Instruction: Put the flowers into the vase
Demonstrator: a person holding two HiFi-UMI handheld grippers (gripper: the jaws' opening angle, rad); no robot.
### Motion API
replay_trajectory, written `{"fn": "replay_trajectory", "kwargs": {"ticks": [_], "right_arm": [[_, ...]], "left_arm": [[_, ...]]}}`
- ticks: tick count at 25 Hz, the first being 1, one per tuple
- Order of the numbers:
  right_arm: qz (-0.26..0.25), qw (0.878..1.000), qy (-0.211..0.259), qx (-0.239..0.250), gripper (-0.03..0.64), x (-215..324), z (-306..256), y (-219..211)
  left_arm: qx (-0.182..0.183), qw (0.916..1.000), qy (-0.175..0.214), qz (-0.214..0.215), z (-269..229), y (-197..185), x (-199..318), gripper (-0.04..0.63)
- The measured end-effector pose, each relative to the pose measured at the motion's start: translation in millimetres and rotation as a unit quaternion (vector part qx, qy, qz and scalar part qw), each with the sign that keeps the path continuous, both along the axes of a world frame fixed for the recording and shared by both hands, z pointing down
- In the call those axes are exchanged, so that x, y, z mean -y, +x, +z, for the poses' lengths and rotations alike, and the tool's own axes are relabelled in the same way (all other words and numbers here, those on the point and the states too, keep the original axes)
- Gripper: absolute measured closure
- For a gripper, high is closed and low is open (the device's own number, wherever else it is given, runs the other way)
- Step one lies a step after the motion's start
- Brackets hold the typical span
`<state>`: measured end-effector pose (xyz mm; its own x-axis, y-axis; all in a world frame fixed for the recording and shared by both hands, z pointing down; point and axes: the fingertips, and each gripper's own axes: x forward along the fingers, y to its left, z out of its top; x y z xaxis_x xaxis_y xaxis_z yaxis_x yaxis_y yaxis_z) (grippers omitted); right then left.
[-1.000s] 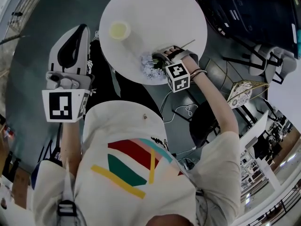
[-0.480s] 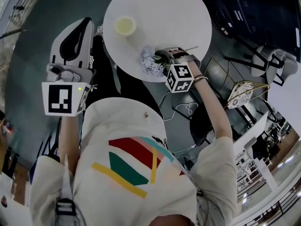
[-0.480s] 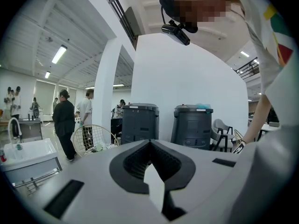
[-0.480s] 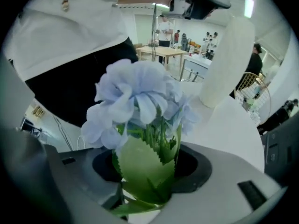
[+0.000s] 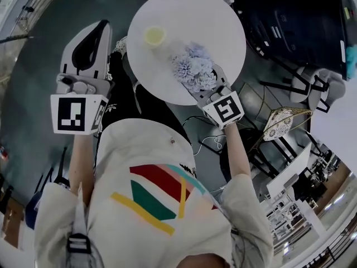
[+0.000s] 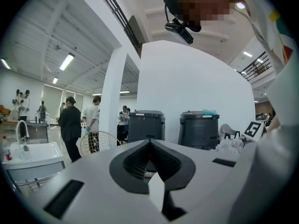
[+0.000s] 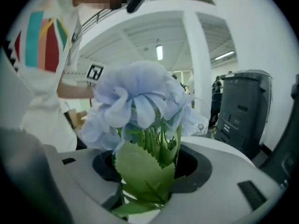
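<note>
Head view: the right gripper (image 5: 207,89) carries the flowers (image 5: 193,70) above the table (image 5: 223,27), blooms leading out beyond its fingers. The vase (image 5: 154,36) stands further on and to the left of those fingers, near the table's edge. The left gripper (image 5: 93,33) hangs off the table, on the vase's far side.

Left gripper view: jaws together, nothing between them.

Right gripper view: jaws clamped on the green stems. The bunch's long axis runs along the gripper, blooms forward. Judgement: the stem end must be turned toward the vase mouth, and that falls to the right hand.
</note>
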<state>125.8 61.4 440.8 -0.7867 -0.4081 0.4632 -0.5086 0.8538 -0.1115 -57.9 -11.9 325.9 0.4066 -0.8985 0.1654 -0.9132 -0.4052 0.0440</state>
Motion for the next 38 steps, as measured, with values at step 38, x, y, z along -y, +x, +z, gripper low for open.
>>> {"fn": "replay_trajectory", "kwargs": {"ticks": [38], "right_arm": [[0.074,0.958,0.118,0.251,0.364,92,-165,-108]], "left_arm": [[-0.022,0.9996,-0.019,0.001,7,-47,32,0.588]]}}
